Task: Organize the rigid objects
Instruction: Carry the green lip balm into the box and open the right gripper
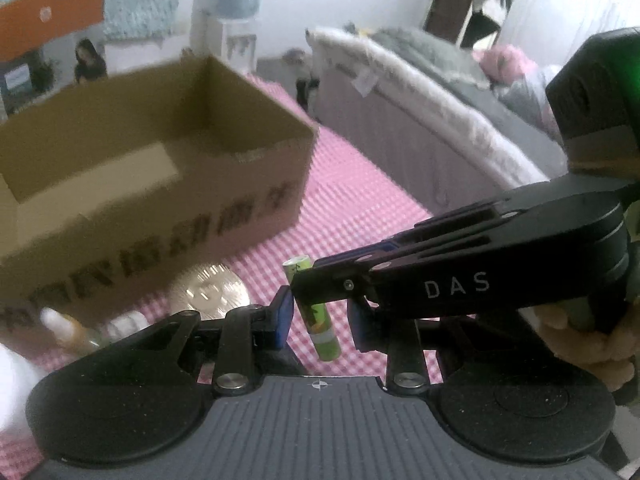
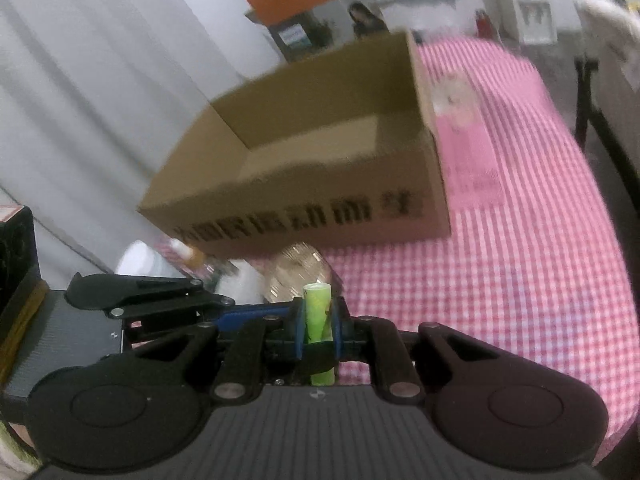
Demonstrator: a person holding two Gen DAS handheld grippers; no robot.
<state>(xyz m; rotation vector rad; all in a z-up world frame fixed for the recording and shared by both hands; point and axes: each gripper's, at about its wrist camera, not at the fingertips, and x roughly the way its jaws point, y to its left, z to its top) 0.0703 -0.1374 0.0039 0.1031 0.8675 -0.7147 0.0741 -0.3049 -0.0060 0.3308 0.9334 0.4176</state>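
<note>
A green tube [image 1: 316, 312] stands upright between both grippers above the pink checked cloth. My right gripper [image 2: 318, 330] is shut on the green tube [image 2: 318, 316]; its arm reaches in from the right in the left wrist view [image 1: 460, 264]. My left gripper [image 1: 320, 322] is open, its blue pads on either side of the tube without touching it. An open, empty cardboard box [image 1: 140, 168] with dark print stands just beyond, also in the right wrist view [image 2: 320, 168]. A round silver tin [image 1: 212, 290] lies in front of the box.
Small bottles [image 1: 68, 332] lie left of the tin by the box's front wall. A grey bed [image 1: 420, 92] stands to the right of the table. A white curtain [image 2: 100, 100] hangs at the left. The pink cloth [image 2: 520, 240] stretches right of the box.
</note>
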